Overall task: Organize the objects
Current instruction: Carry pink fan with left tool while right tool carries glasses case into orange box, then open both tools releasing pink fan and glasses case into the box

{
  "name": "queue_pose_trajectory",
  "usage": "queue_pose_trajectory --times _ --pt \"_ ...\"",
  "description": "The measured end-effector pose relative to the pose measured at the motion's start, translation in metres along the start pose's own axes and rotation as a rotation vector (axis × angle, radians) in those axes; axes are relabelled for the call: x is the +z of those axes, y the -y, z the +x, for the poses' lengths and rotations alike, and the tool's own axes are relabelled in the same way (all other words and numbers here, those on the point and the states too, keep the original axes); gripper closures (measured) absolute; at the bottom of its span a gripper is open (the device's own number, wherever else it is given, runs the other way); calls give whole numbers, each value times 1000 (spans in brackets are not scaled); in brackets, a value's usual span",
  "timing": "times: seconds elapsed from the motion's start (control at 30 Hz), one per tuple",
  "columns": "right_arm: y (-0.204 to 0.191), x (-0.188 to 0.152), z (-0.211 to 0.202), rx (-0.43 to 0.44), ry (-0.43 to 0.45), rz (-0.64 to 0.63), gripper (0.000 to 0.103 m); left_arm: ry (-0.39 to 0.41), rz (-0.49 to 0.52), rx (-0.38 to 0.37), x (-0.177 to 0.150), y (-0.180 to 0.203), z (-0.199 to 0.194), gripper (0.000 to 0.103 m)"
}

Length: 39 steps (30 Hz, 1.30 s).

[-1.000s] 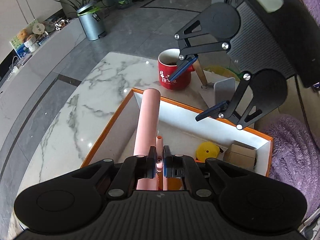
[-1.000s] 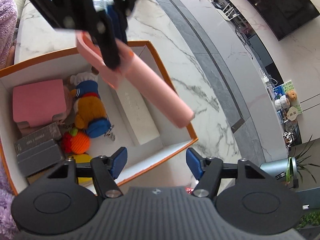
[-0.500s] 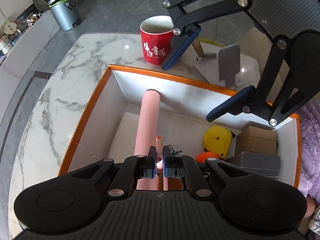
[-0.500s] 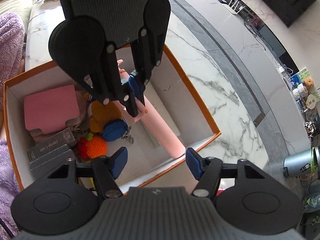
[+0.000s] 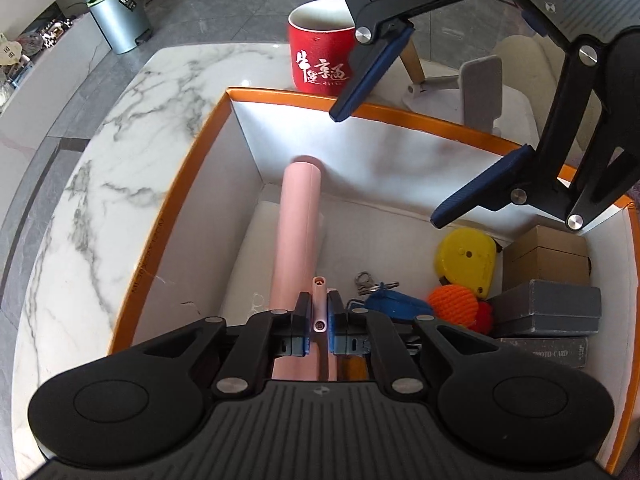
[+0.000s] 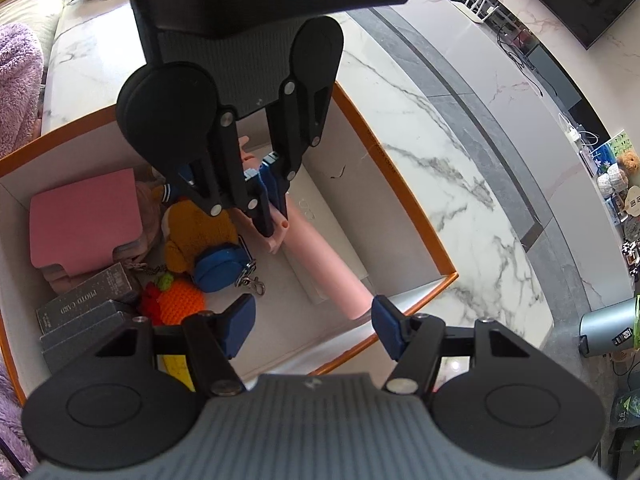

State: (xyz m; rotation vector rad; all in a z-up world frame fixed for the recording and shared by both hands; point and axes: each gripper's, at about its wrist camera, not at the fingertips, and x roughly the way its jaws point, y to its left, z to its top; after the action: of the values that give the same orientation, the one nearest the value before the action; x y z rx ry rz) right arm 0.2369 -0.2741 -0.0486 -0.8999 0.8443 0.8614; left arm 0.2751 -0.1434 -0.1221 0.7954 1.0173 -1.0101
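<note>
My left gripper (image 5: 319, 320) is shut on the small handle of a long pink tube (image 5: 298, 224). It holds the tube low inside the orange-rimmed white box (image 5: 192, 184), over a flat white box (image 5: 248, 264) on the floor. In the right wrist view the tube (image 6: 328, 264) lies along the box's right side under the left gripper (image 6: 276, 224). My right gripper (image 6: 314, 322) is open and empty above the box's near edge; it also shows in the left wrist view (image 5: 386, 164).
The box holds a pink block (image 6: 84, 216), a brown plush (image 6: 196, 236), a blue pouch (image 6: 220, 266), an orange knit toy (image 6: 178, 304), grey card boxes (image 6: 88, 300) and a yellow tape measure (image 5: 466, 260). A red mug (image 5: 320, 60) stands behind the box. Marble table (image 5: 100, 184) around.
My left gripper has lowered the pink tube from above the box rim down into the box. My right gripper has stayed open above the box edge.
</note>
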Motion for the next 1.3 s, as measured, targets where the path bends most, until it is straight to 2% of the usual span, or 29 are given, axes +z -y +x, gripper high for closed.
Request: queue_pose_trajectory --times 0.1,0.23,0.27,0.3,0.33,0.43,0.57,0.63,0.7,0.77,0.9,1.0,1.17,1.3 --pt "0 1 0 -1 1 6 38 -11 8 46 0 -1 -1 71" --pt "-3 5 -1 1 5 0 38 1 13 75 -2 -1 -4 69" --pt "-4 5 -2 0 4 -4 38 7 1 68 -3 -2 -5 72" --pt "-5 5 -2 0 3 -8 38 12 -21 39 -4 -5 -5 87" --pt "-6 5 -2 -2 2 -10 38 15 -43 2 -4 -9 -6 92" --pt "-8 5 -3 -1 -3 -9 38 8 -36 -42 -5 -11 -6 95" --pt "-5 4 -2 -4 -7 -6 38 -13 49 -124 -7 1 -9 95" --pt "-2 4 -2 -6 -8 0 38 -19 77 -111 -6 4 -7 95" --pt "0 4 0 -6 -11 8 38 -35 64 -125 -4 -2 -3 95" --pt "0 6 1 -5 -11 12 38 -51 69 -113 -4 -3 4 93" --pt "-3 7 5 7 -12 3 38 -21 48 -65 -5 -9 6 82" --pt "-5 9 9 12 -17 -3 38 15 4 -55 -3 -17 -4 81" --pt "-4 12 15 11 -34 2 38 23 10 -22 -4 -12 -21 81" --pt "-5 15 8 -4 -35 5 38 37 11 31 -8 3 -44 74"
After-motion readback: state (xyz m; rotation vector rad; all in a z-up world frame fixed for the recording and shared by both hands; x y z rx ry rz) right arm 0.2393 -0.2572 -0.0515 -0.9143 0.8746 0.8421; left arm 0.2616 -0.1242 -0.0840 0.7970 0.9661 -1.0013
